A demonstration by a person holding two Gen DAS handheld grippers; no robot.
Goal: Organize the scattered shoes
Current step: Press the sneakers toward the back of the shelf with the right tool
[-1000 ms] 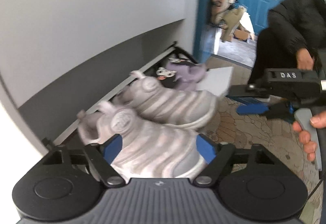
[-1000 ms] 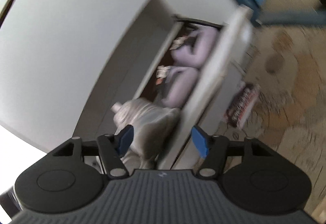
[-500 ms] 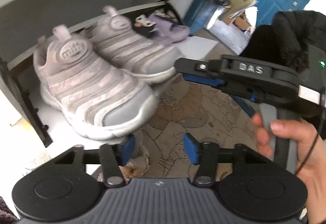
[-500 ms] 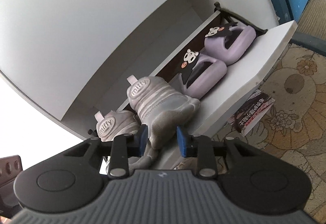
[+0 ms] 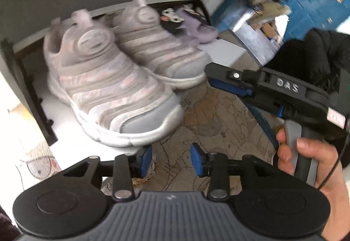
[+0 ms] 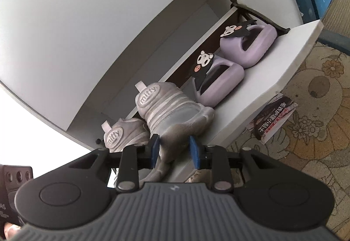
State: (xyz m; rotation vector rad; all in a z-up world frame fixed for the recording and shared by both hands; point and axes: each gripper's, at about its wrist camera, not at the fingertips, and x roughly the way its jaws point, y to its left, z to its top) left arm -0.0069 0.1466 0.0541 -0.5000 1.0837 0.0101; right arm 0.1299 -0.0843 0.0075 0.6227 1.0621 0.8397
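White tilt-out shoe cabinet (image 6: 109, 28), drawer tray (image 6: 258, 85) open over patterned floor (image 6: 306, 149). Contents of tray, in a row: two grey "miffy" sneakers and two lilac slides with black-and-white cartoon charms. Near sneaker (image 6: 124, 133) sits at the tray's end; second sneaker (image 6: 172, 109) stands beside it, toe projecting past the tray's front edge. First slide (image 6: 218, 81) touches that sneaker; second slide (image 6: 251, 44) lies beyond, by the far bracket. Right gripper (image 6: 174, 150): fingers closed on the toe of the second sneaker. Left gripper (image 5: 171, 161): fingers apart, holding nothing, positioned over the floor just in front of the near sneaker's toe (image 5: 109, 92). Printed booklet (image 6: 273, 118) lies on the floor beside the tray front. Blue door (image 5: 306, 4) stands in the background.
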